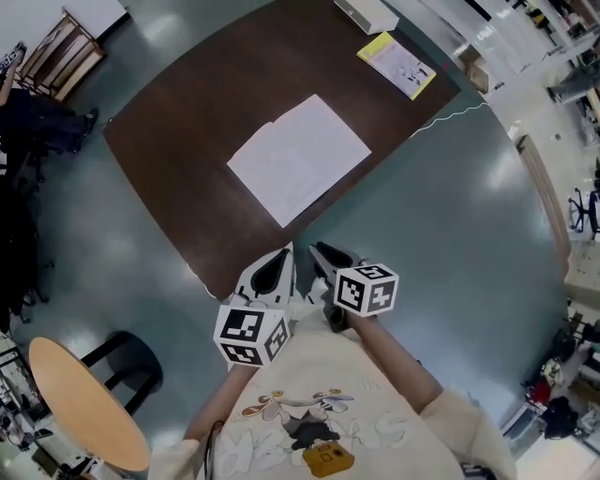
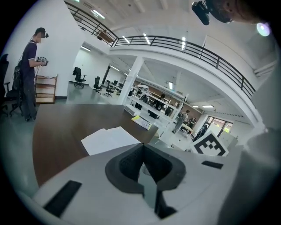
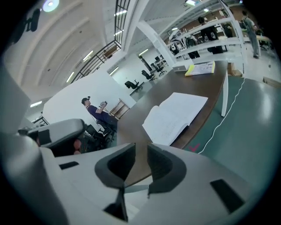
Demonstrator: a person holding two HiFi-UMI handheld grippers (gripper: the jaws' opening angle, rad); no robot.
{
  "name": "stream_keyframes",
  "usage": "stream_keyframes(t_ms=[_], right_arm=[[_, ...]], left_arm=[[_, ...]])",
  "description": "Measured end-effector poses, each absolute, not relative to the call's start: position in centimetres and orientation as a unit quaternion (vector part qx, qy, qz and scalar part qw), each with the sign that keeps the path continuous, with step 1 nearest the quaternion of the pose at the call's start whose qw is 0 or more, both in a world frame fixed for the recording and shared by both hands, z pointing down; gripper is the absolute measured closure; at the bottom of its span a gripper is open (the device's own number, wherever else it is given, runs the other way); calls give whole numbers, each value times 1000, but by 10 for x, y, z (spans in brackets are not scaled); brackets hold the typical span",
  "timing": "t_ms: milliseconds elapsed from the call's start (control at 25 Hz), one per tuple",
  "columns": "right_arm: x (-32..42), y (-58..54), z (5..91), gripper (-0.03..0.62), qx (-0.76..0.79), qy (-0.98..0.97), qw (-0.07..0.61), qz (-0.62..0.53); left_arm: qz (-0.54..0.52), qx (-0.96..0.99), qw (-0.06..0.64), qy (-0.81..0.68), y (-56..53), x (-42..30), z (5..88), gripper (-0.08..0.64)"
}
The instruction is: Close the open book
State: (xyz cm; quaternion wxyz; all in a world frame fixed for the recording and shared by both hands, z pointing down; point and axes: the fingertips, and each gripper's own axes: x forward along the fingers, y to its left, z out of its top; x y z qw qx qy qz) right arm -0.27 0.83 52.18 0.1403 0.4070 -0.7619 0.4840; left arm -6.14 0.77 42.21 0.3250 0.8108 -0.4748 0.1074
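The open book (image 1: pixel 300 159) lies flat on the brown table (image 1: pixel 178 141) with its white pages up; it also shows in the left gripper view as the book (image 2: pixel 109 139) and in the right gripper view as the book (image 3: pixel 175 115). Both grippers hover side by side at the table's near corner, short of the book and not touching it. My left gripper (image 1: pixel 284 253) (image 2: pixel 141 144) is shut, its pads meeting at the tips with nothing between them. My right gripper (image 1: pixel 319 251) (image 3: pixel 140 148) stands slightly open, a narrow empty gap between its pads.
A yellow booklet (image 1: pixel 397 64) and a white box (image 1: pixel 366 14) lie at the table's far end. A white cable (image 1: pixel 450 117) runs off the right edge. A round wooden table (image 1: pixel 84 403) stands at lower left. A person (image 2: pixel 30 74) stands beyond the table.
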Motion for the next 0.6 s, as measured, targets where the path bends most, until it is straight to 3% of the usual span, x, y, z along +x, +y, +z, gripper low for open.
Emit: stream_keyframes(t_ms=[240, 360, 600], right_arm=[[-12, -43, 573, 457, 450, -725, 173, 491], [-17, -53, 596, 425, 436, -706, 155, 536], [-24, -83, 643, 403, 421, -696, 168, 557]], left_arm=[[129, 803, 379, -443, -31, -81, 454, 554], [135, 804, 381, -436, -47, -78, 462, 554], [170, 777, 394, -460, -68, -82, 504, 554]])
